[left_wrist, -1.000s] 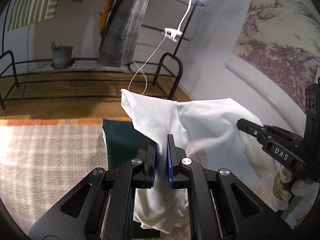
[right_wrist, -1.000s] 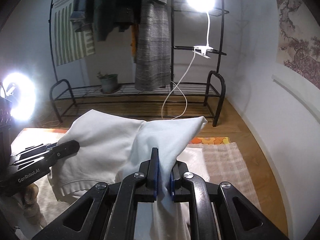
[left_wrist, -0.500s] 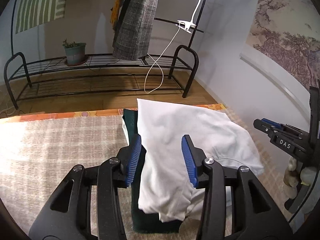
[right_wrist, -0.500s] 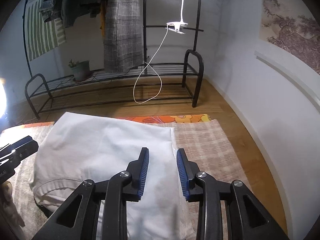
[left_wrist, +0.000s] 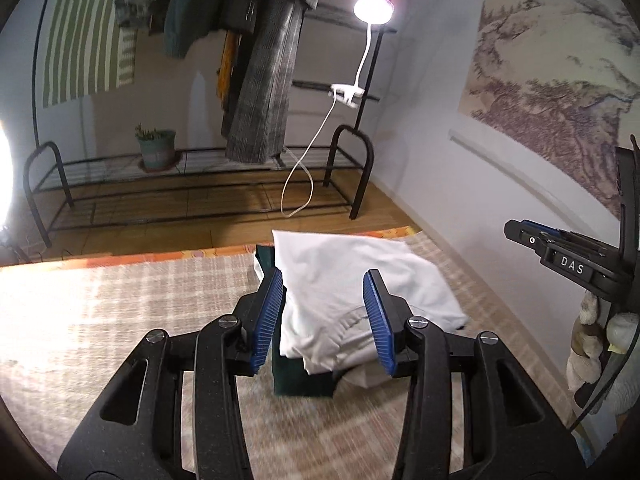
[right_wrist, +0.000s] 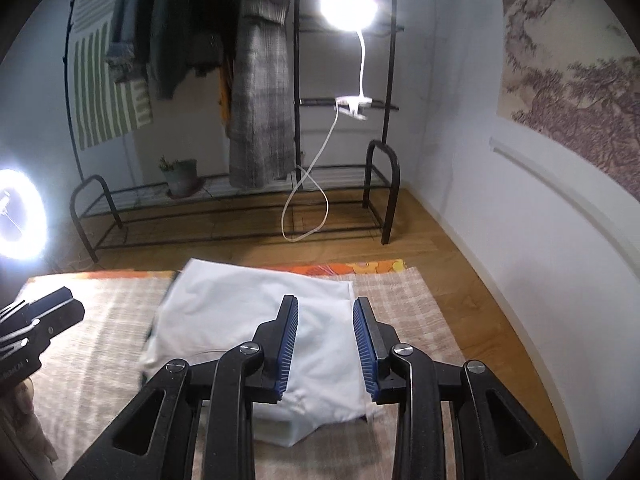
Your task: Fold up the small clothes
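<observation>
Evidently the white garment had been laid down as a finished fold, for it rested flat on top of a dark green folded piece, the 2 forming a small stack on the plaid cloth that covered the surface. In the right wrist view the same white garment lay with a straight far edge and squared far corners, which suggested a fold made with care rather than a drop.

The left tongs stood spread, their blue pads apart with nothing pinched between them; the stack lay beyond and below the gap. The right tongs were likewise spread and empty, hovering over the near right part of the garment. Both sets seemed parted so as to leave the cloth where it sat without dragging a layer along.

The stack sat toward the far right of the plaid cloth, close to the orange border, probably to keep the broad left part free for the next item. Behind it stood a black metal rack with hanging clothes and a clip lamp, well apart from the work.

The near edge of the white garment looked slightly rumpled, so I judged that a little smoothing might be wanted.
</observation>
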A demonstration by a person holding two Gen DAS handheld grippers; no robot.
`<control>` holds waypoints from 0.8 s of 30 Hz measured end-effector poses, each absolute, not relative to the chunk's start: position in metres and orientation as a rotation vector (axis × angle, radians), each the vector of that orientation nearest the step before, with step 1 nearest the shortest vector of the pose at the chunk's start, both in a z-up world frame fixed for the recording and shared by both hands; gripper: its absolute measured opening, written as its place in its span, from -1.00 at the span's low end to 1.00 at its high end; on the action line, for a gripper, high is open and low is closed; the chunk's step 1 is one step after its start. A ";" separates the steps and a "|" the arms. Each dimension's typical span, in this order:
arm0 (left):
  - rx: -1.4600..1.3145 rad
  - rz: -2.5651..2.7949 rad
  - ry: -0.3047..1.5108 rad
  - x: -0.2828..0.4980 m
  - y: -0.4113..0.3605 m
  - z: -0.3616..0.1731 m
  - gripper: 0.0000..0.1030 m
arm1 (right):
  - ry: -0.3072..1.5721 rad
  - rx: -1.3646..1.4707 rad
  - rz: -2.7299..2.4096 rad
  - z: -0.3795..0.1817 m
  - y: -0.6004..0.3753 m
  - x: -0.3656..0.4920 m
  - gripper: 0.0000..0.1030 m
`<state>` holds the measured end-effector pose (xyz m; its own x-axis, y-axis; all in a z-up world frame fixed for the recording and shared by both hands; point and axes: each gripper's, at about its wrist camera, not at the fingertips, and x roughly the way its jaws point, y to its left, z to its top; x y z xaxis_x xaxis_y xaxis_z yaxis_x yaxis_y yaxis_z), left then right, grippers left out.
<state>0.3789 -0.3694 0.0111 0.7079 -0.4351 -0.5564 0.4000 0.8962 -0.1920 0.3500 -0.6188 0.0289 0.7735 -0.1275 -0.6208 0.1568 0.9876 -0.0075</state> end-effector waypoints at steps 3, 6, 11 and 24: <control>-0.050 -0.478 0.592 0.347 -0.356 0.036 -0.17 | 0.643 0.050 -0.157 0.052 -0.605 0.327 -0.44; -0.042 -0.487 0.557 0.316 -0.342 0.059 -0.17 | 0.622 0.047 -0.159 0.073 -0.590 0.304 -0.44; -0.034 -0.511 0.503 0.260 -0.315 0.091 -0.17 | 0.583 0.046 -0.161 0.106 -0.559 0.255 -0.43; -0.025 -0.563 0.457 0.161 -0.251 0.108 -0.05 | 0.500 0.104 -0.159 0.127 -0.488 0.153 -0.16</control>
